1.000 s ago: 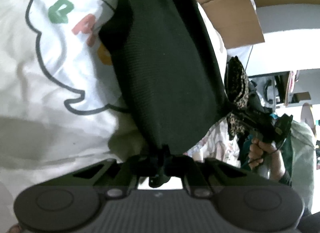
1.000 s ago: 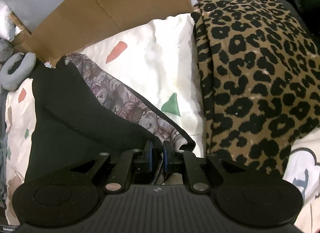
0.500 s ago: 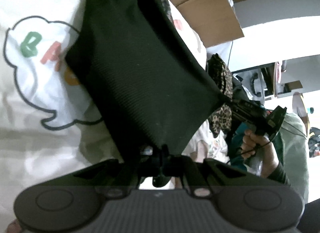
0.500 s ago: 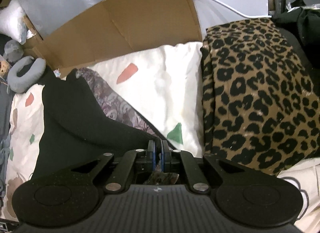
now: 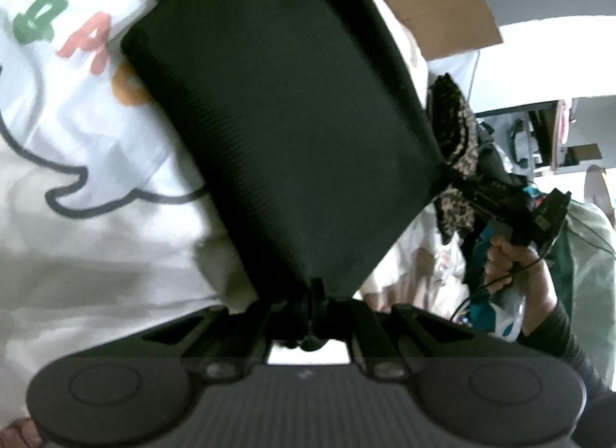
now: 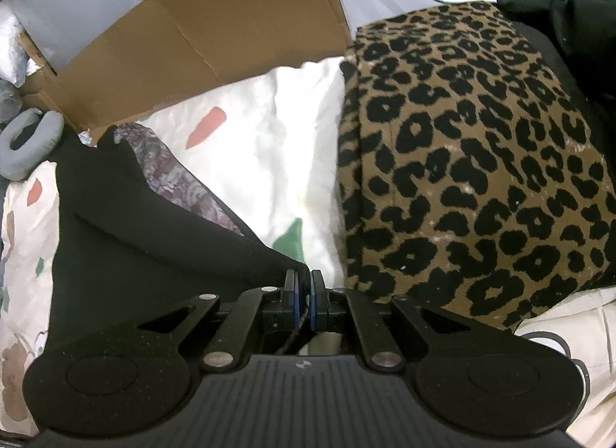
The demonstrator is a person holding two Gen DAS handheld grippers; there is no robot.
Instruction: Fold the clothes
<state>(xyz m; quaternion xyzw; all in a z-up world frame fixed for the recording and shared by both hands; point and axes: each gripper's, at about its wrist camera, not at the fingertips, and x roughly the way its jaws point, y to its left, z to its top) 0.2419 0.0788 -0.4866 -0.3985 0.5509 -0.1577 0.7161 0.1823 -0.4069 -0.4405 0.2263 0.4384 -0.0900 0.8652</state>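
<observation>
The left gripper (image 5: 313,294) is clamped on one corner of a black ribbed garment (image 5: 285,109), and the right gripper (image 6: 304,286) pinches its other corner, so the cloth hangs stretched between them. It spreads above a white printed bedsheet (image 5: 77,132), beside a folded leopard-print garment (image 6: 469,163) and a cardboard box (image 6: 215,28).

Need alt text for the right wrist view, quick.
The right gripper, shut, pinches a corner of the black garment, which stretches away to the left over a patterned white bedsheet. A folded leopard-print garment lies to the right, cardboard behind.
</observation>
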